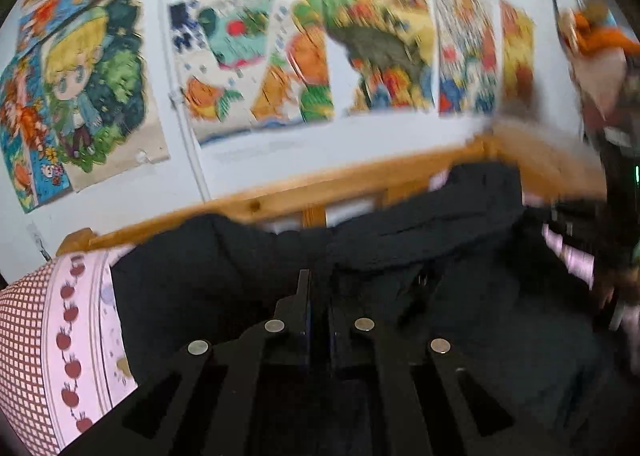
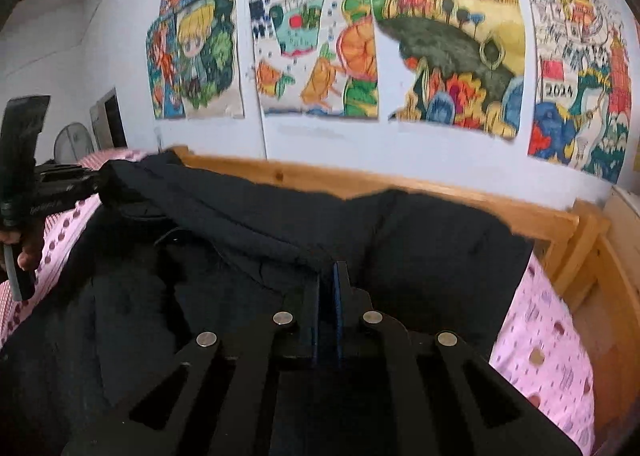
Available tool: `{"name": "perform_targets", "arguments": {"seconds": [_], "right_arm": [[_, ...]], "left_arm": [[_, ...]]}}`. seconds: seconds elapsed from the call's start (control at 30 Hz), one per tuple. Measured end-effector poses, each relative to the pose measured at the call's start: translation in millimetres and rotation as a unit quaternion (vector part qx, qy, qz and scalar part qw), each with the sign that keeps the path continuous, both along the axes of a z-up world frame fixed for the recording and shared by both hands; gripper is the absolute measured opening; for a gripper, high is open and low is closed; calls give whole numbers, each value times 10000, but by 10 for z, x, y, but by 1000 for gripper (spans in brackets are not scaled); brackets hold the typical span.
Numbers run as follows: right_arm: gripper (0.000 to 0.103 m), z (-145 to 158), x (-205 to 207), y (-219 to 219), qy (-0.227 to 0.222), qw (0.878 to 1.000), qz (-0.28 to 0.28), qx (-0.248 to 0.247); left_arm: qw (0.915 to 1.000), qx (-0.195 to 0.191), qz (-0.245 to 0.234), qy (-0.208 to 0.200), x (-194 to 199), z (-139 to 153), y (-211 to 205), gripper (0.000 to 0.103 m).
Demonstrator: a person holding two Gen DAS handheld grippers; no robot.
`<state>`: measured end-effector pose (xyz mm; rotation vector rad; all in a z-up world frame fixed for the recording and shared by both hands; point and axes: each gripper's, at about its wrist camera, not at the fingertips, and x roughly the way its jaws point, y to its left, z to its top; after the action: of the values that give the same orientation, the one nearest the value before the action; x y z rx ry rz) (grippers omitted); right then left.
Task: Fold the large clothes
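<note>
A large black padded garment (image 1: 420, 224) lies spread over the bed, and its far edge is raised into a fold (image 2: 440, 240). My left gripper (image 1: 318, 280) is shut, its tips buried in the black fabric. In the right wrist view the left gripper (image 2: 96, 180) pinches the garment's raised left corner, with a hand (image 2: 28, 252) on its handle. My right gripper (image 2: 330, 268) is shut on the lifted edge near the middle, the blue pads pressed together with cloth at their tips. The left wrist view is blurred.
The pink patterned sheet (image 2: 540, 356) shows on both sides of the garment (image 1: 80, 316). A wooden bed rail (image 2: 440, 192) runs along the far side against a white wall hung with coloured drawings (image 2: 312, 48). A fan (image 2: 74, 142) stands at far left.
</note>
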<state>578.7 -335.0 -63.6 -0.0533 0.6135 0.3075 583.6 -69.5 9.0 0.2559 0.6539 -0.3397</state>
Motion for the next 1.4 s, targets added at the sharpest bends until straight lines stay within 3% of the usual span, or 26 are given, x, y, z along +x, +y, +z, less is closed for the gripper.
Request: {"name": "perform_targets", "arguments": {"seconds": [0.17, 0.37, 0.53, 0.7, 0.8, 0.87, 0.93, 1.0, 1.03, 1.07, 1.1, 1.13, 1.27, 1.33, 1.4], "right_arm": [[5, -278, 38, 130, 295, 9986, -16, -438], [5, -476, 116, 219, 411, 9972, -146, -601], [8, -187, -15, 68, 73, 9999, 115, 7], [20, 179, 74, -85, -314, 9965, 307, 714], [20, 311, 164, 3, -241, 9904, 876, 1042], [20, 323, 211, 76, 142, 9868, 1365, 856], [20, 354, 136, 59, 234, 9830, 1702, 653], [21, 421, 60, -47, 337, 9738, 2061, 898], [24, 470, 17, -106, 393, 9657, 2323, 1088], [33, 524, -31, -143, 257, 9649, 2363, 1112], [44, 562, -27, -175, 120, 9692, 2177, 1148], [47, 574, 29, -183, 99, 9723, 1986, 1230], [48, 508, 453, 65, 177, 9909, 716, 1122], [48, 389, 699, 292, 373, 9965, 310, 676], [45, 156, 868, 542, 638, 9978, 42, -188]], "left_arm": [[9981, 393, 64, 476, 72, -462, -41, 6], [9969, 585, 259, 447, 159, -776, -109, 6], [9982, 552, 60, 233, 82, -640, -60, 6], [9972, 737, -92, 128, 28, -578, -92, 6], [9968, 778, -7, 182, 42, -576, -71, 6], [9971, 729, 6, 219, 22, -565, -35, 6], [9976, 648, -49, 252, 1, -535, 27, 6], [9976, 636, -122, 254, -24, -520, 60, 6], [9974, 653, -154, 255, -29, -520, 60, 6], [9971, 697, -185, 253, -42, -524, 53, 6], [9967, 747, -203, 234, -55, -533, 38, 6], [9966, 768, -216, 225, -61, -537, 26, 6], [9969, 721, -226, 231, -85, -577, -14, 6], [9974, 655, -192, 229, -101, -585, -8, 6], [9977, 614, -177, 224, -127, -560, 15, 8]]}}
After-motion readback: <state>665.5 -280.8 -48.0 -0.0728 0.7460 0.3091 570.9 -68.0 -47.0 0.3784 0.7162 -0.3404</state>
